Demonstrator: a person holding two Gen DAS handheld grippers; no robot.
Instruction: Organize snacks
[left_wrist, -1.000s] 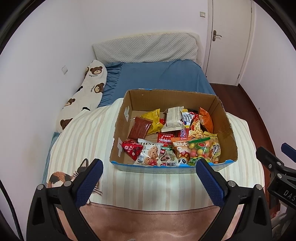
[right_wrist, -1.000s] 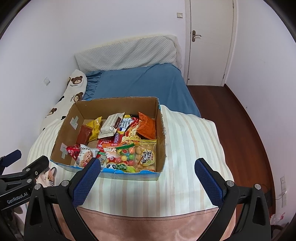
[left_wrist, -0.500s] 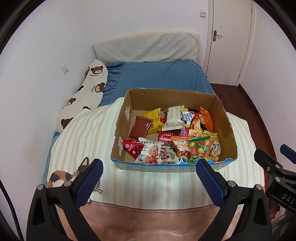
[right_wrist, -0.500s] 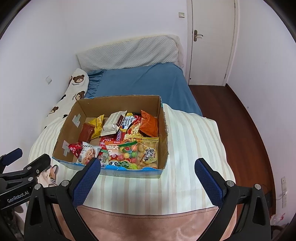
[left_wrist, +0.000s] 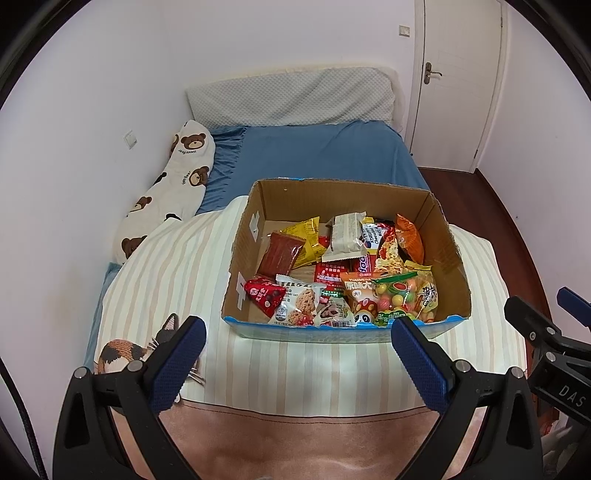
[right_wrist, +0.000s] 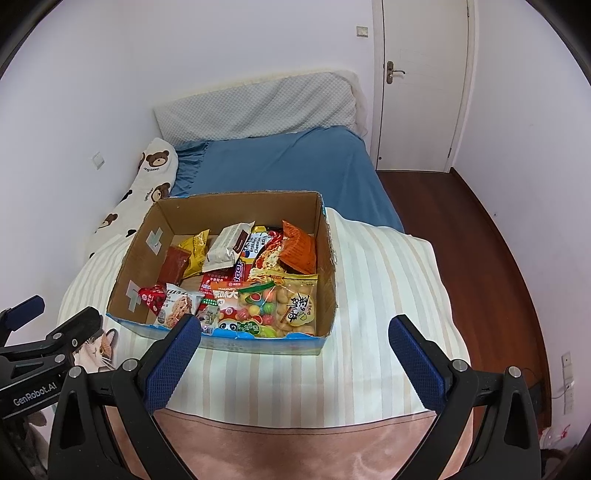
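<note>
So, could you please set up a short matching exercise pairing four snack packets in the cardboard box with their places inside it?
Things:
1. orange chip bag
2. red triangular packet
3. dark red flat packet
4. white wrapped bar

Places:
A. near left corner
B. middle of the far end
C. far right
D. left side, partly over a yellow packet

Pairs: 1-C, 2-A, 3-D, 4-B

We could not see the box's (left_wrist: 448, 243) floor under the piled snacks (right_wrist: 258, 280), nor the lowest packets. Small print on the wrappers was too fine to read. The cat print (left_wrist: 122, 350) on the blanket (left_wrist: 177, 266) was partly hidden behind the left gripper's (left_wrist: 297, 360) finger.
</note>
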